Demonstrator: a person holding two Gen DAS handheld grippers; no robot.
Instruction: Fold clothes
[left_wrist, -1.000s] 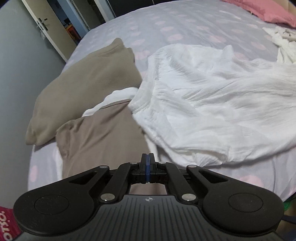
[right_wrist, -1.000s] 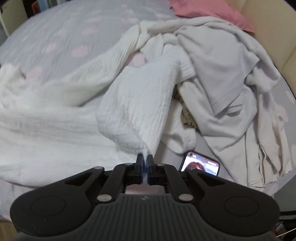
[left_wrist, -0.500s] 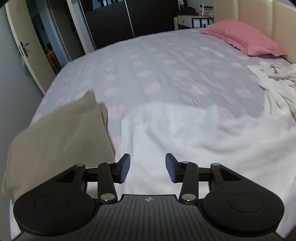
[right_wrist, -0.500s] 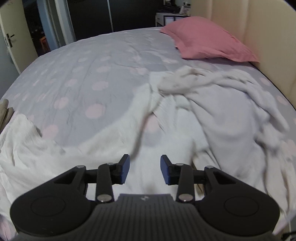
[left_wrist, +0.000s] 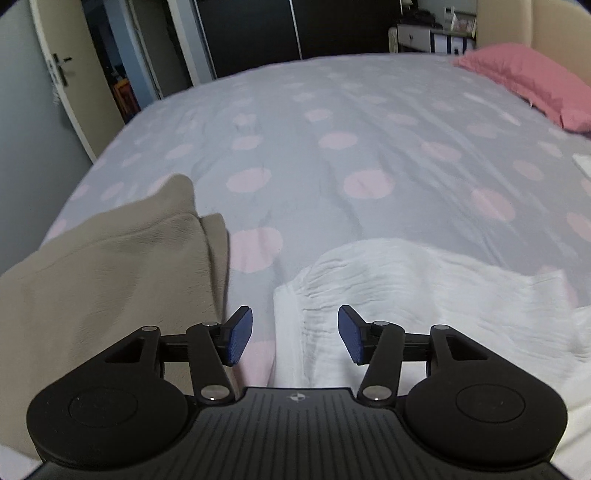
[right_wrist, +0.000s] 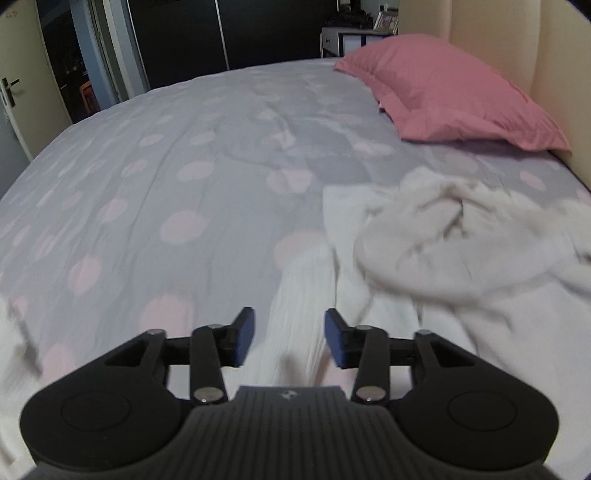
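A white crinkled garment (left_wrist: 424, 280) lies flat on the bed at the lower right of the left wrist view. My left gripper (left_wrist: 295, 334) hangs open just above its left edge, holding nothing. A folded tan garment (left_wrist: 110, 273) rests to the left of it. In the right wrist view a strip of the white crinkled garment (right_wrist: 299, 314) runs between the open fingers of my right gripper (right_wrist: 290, 338), which grips nothing. A rumpled pile of pale clothes (right_wrist: 461, 251) sits to the right.
The bed (left_wrist: 332, 122) has a grey sheet with pink dots, bare across its far half. A pink pillow (right_wrist: 450, 92) lies against the cream headboard (right_wrist: 517, 48) at the far right. An open door (left_wrist: 55, 74) and dark wardrobes stand beyond the bed.
Both grippers were shut a second ago, the right one pinching the white garment. Both have opened and lifted, and now look across the bed; the white garment lies flatter.
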